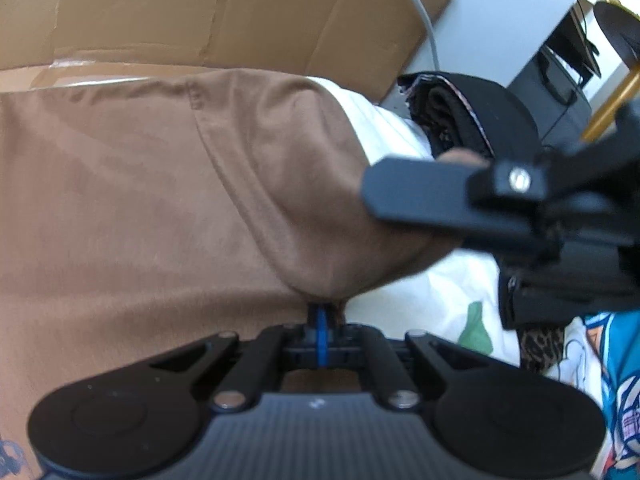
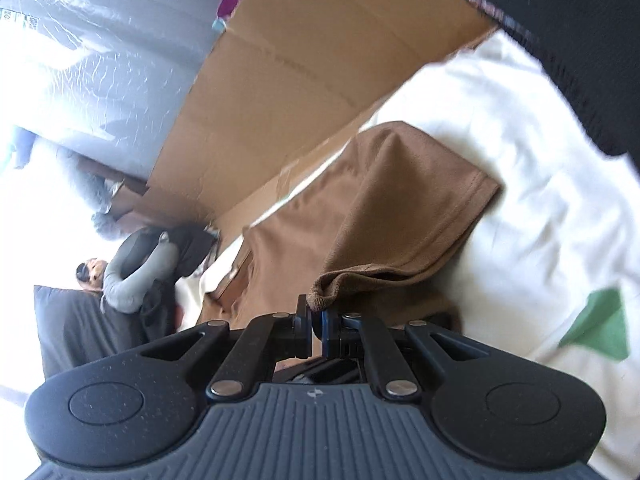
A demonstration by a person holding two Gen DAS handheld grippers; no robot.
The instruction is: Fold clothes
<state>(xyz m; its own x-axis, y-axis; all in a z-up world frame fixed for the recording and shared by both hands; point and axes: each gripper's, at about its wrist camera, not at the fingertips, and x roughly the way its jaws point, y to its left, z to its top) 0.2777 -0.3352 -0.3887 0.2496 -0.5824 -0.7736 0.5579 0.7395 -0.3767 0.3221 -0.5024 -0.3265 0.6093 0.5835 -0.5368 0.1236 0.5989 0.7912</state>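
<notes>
- Brown garment (image 1: pixel 132 208) lies spread over a white sheet (image 1: pixel 384 120) on the bed, with flattened cardboard (image 1: pixel 224 12) just behind it.
- Left hand-held gripper (image 1: pixel 320 312) is closed tight on a bunched fold of the brown garment at its near edge; the cloth rises away from the pinch in a taut ridge.
- Right hand-held gripper (image 2: pixel 317 320) is likewise clamped on the garment, pinching a thick hemmed edge between its fingertips (image 2: pixel 303 312).
- From the right wrist view, a sleeve (image 2: pixel 420 208) with a stitched hem is folded over the body of the brown garment (image 2: pixel 288 256).
- In the left wrist view the right hand-held gripper (image 1: pixel 460 196) reaches in from the right, over the garment's edge.
- A black rolled cloth (image 1: pixel 460 116) rests on the white sheet beyond the garment.
- A green patch (image 2: pixel 600 324) marks the white sheet (image 2: pixel 520 160) to the right.
- A colourful printed fabric (image 1: pixel 616 360) lies at the right edge.
</notes>
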